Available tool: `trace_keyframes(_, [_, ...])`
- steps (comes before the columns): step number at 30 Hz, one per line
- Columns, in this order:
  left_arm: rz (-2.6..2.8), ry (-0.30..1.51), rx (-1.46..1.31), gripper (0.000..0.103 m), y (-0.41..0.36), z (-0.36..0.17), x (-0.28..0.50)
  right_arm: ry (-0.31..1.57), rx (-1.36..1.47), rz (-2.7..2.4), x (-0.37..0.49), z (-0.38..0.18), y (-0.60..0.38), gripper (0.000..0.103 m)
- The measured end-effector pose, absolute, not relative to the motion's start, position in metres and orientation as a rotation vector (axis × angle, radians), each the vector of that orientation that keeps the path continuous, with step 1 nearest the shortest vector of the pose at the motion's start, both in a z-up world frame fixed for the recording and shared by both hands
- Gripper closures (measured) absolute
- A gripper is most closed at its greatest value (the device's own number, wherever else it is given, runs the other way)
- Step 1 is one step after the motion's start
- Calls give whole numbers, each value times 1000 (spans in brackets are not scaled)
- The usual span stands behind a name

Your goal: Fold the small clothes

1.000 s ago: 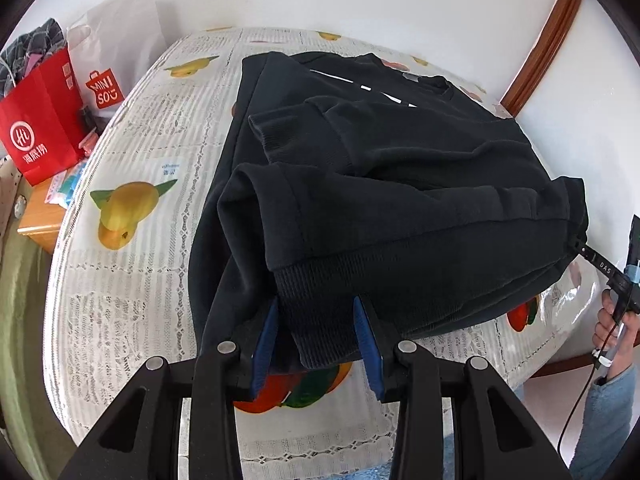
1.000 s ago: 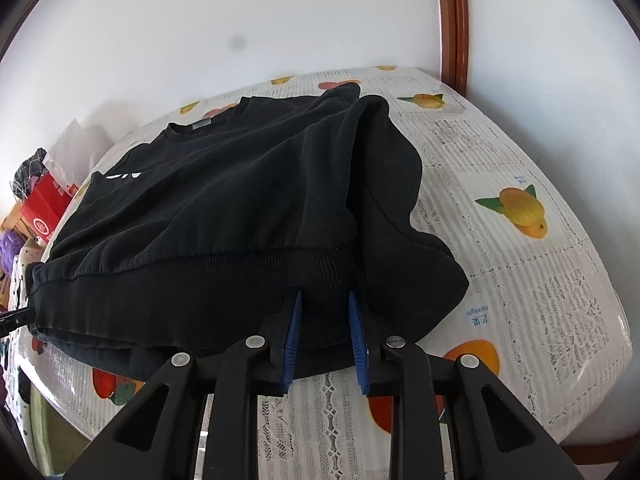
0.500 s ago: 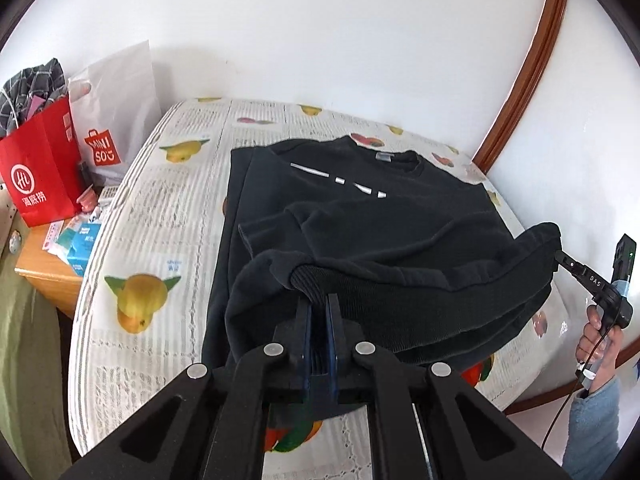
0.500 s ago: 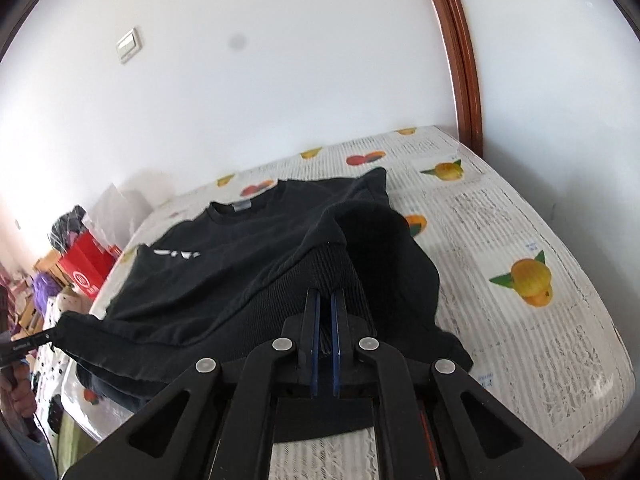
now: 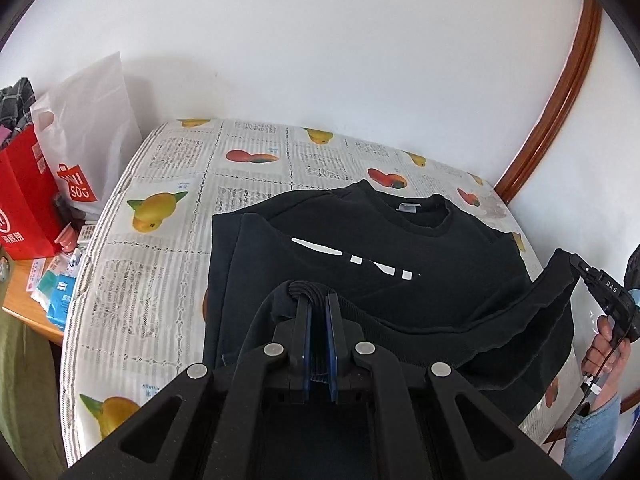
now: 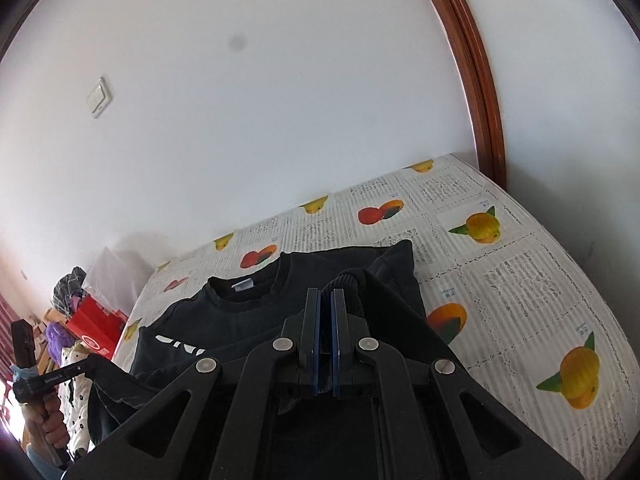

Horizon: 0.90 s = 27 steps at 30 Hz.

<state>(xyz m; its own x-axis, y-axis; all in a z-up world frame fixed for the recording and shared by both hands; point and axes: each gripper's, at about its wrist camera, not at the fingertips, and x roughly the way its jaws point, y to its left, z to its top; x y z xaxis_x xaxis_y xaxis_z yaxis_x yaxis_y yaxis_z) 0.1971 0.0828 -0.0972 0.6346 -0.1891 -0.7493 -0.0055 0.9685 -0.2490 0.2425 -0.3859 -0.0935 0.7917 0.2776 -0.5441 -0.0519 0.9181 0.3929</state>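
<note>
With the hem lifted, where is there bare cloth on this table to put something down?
Free: the fruit-print tablecloth left of the black sweatshirt, the strip between its collar and the white wall, and the wide stretch on its other side. Crowded: the side table edge by the red paper bag and white plastic bag.

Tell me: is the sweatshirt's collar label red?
No, the label inside the black sweatshirt collar is white.
</note>
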Motion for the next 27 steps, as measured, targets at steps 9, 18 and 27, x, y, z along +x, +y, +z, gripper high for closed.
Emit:
trace_keyframes(9, [-103,968,-247,96,82,-132,246,711,378,108,298,-132,-389,99])
trace_keyframes(18, [-128,1021,-295,95,89,-142,264,757,268,-51,323,-145,-375,97])
trace_keyframes(27, [-50,916,-131,65,92,-104,232,714,368,73,294,-108,-386,74])
